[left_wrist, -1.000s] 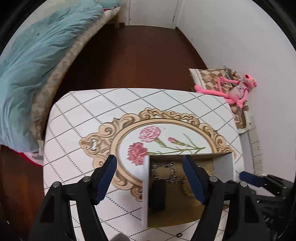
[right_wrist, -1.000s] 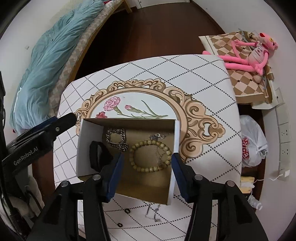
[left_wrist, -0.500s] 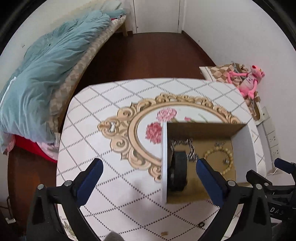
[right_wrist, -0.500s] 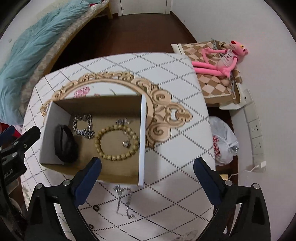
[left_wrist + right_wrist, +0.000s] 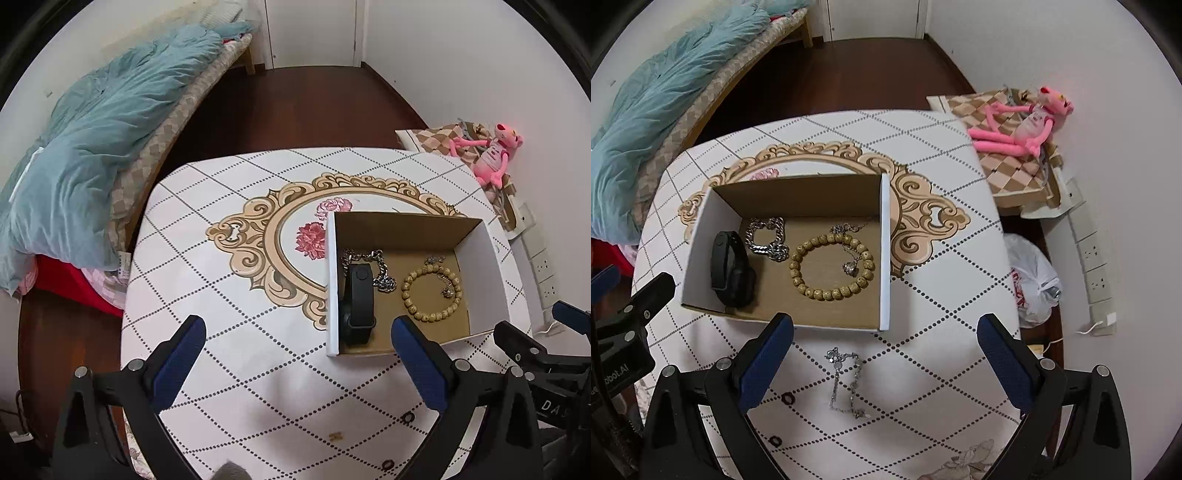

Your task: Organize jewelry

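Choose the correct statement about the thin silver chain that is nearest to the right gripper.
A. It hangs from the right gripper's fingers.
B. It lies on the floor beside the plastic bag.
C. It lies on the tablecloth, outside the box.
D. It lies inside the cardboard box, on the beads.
C: the thin silver chain lies flat on the tablecloth, in front of the cardboard box, and the open right gripper does not touch it.

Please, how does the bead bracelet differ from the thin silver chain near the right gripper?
The bead bracelet lies inside the box; the silver chain lies outside it on the table, in front of the box. The bracelet is tan with round, thick beads; the chain is silver and thin. The bracelet forms an open ring; the chain lies in a long narrow loop. Neither is held: the right gripper is open above the chain.
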Demonstrator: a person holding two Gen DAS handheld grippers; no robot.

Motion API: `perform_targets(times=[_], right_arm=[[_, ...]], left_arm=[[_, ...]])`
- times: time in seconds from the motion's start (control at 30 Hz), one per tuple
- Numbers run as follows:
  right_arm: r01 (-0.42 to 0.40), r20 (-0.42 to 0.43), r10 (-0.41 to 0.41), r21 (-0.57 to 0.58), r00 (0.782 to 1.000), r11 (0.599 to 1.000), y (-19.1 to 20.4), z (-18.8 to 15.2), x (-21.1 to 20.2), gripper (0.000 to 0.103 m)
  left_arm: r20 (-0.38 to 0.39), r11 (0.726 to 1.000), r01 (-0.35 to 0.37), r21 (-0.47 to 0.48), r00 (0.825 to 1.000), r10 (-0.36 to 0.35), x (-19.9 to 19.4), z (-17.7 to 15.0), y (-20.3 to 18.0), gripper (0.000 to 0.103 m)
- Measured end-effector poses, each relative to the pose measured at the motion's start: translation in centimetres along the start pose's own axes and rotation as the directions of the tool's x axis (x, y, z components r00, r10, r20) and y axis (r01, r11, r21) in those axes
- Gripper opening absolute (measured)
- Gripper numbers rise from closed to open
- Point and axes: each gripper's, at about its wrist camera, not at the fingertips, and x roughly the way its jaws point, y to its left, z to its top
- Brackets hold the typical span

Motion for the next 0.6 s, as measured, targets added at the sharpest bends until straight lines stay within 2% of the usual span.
perform_targets(times=[0.33, 0.6], right_arm=[[0.008, 0.099, -0.009, 0.015, 0.995, 1.0, 0.0, -1.8, -5.2, 0.101], [-0.04, 0.114, 0.036, 0.038, 0.993, 0.998, -0.5, -4.2, -8.0, 0.101]], left_arm=[[0.077, 1.0, -0.007, -0.01, 0.997, 0.007, -5.2, -1.2, 0.3, 0.103], [0.095, 1.0, 0.004, -0.024, 0.995, -0.002, -7.6, -2.9, 0.6, 0.103]])
